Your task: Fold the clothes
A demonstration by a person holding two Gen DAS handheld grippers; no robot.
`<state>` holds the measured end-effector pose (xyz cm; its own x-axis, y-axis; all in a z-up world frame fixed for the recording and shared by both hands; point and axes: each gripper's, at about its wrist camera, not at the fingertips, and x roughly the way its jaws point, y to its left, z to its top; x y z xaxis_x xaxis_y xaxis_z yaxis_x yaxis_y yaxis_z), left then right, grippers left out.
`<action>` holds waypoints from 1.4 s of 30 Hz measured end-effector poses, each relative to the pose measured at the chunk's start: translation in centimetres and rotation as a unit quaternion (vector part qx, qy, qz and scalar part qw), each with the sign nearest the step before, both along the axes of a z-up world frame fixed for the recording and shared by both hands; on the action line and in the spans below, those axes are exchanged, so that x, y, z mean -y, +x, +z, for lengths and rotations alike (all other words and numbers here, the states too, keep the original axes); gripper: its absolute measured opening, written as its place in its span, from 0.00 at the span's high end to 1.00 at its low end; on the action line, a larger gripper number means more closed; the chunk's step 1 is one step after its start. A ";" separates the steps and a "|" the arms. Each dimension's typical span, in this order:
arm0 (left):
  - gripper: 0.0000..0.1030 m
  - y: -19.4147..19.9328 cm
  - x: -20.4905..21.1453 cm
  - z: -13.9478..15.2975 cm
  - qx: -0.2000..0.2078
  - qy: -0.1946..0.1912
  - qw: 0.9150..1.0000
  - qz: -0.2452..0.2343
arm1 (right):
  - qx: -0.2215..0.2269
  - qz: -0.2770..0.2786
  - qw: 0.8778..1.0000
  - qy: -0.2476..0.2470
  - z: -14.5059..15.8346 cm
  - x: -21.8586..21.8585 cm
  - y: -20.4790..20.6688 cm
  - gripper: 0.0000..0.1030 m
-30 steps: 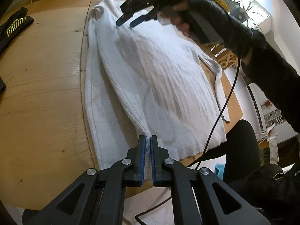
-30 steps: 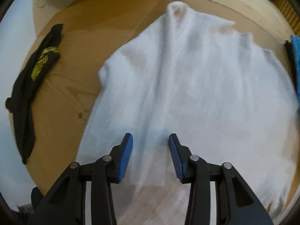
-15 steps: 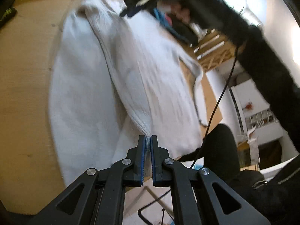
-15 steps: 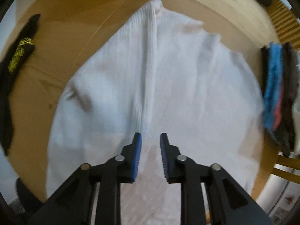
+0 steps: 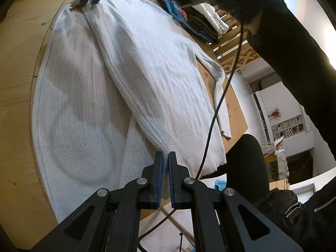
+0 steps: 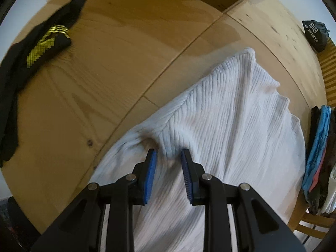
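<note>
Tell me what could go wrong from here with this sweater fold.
1. The right gripper is open around a raised ridge of the white sweater; if it closes shallow, that end may slip free.
2. The left gripper pinches only a narrow bunch at the hem, so a hard pull could stretch the knit or lose it.
3. The black cable hangs over the sweater and might snag the loose sleeve near the table edge.
</note>
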<state>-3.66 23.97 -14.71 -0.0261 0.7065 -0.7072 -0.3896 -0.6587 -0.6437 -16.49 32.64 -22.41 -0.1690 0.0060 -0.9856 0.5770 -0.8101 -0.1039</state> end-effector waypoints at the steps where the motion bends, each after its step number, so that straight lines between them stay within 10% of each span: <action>1: 0.95 0.0 -0.1 0.0 -0.001 0.001 1.000 0.000 | 0.004 -0.002 1.000 0.002 -0.4 -0.1 -0.3 0.76; 7: 0.95 -0.1 0.0 0.0 -0.004 0.004 1.000 0.001 | 0.019 -0.009 1.000 -0.001 -0.7 -1.0 -1.7 0.92; 19: 0.95 1.1 4.7 2.7 -0.044 0.008 0.998 0.043 | 0.107 -0.125 0.971 -0.173 2.2 -5.2 -6.0 0.93; 24: 0.95 0.6 6.5 -1.2 -0.006 -0.039 0.997 0.059 | 0.113 -0.145 0.966 -0.180 4.4 -7.3 -1.9 0.90; 28: 0.94 0.5 7.1 -1.7 0.003 -0.058 0.996 0.067 | 0.140 -0.118 0.960 -0.212 6.3 -7.2 -1.6 0.62; 33: 0.93 0.9 6.2 -0.7 -0.013 -0.081 0.996 0.043 | 0.059 -0.081 0.963 -0.249 11.2 -9.1 -0.9 0.62; 42: 0.78 1.6 4.5 1.1 -0.040 -0.123 0.992 -0.001 | 0.157 -0.049 0.965 -0.206 6.4 -20.5 11.7 0.62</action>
